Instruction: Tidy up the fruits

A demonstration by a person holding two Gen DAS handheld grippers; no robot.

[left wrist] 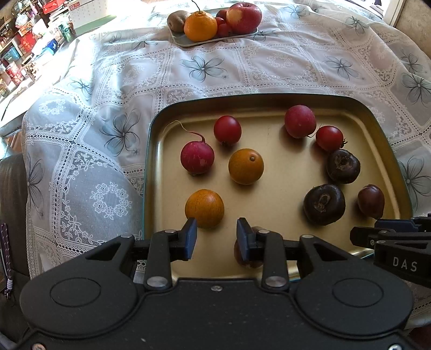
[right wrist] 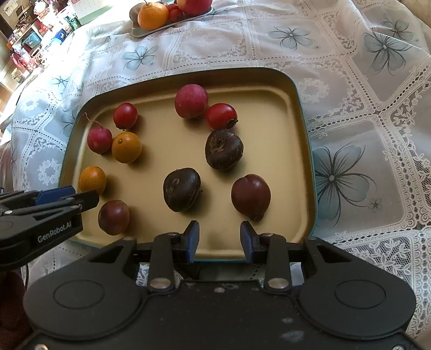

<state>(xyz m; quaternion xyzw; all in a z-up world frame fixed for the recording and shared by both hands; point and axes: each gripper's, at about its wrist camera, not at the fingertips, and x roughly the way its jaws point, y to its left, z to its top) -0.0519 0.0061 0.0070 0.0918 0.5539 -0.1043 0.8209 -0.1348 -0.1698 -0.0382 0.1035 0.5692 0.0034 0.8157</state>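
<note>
"GenRobot.AI" is read on the left gripper and "DAS" on the right gripper — both are held with fingers apart, empty, at the tray's near edge.

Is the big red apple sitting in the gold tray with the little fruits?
No, the apple sits on the far plate beside the big orange, not in the gold tray.

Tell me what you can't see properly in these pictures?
- Dark fruit, left wrist view: mostly hidden behind the left gripper.
- Apple on the far plate, right wrist view: cut off by the top edge.
- Shelf items, left wrist view: too small and blurred.
</note>
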